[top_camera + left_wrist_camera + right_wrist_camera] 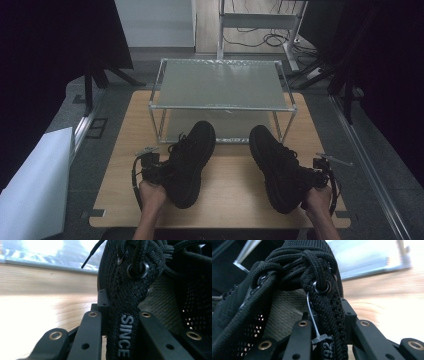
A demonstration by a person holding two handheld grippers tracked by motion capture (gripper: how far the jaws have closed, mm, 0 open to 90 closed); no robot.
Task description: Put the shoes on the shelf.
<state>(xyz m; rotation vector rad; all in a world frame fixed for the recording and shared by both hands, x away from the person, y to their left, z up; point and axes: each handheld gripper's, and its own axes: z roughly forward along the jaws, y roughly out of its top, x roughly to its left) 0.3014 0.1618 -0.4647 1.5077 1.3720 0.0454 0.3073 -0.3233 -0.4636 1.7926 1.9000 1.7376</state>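
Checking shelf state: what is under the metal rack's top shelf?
Under the metal rack top shelf, a lower shelf shows at the front, with nothing visible on it; its rear part is covered by the top.

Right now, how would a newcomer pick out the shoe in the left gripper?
On the wooden table, before the metal rack, lie two black sneakers. The left sneaker is clamped by the left gripper; its collar strip reads SINCE, while the right sneaker carries a plastic tag.
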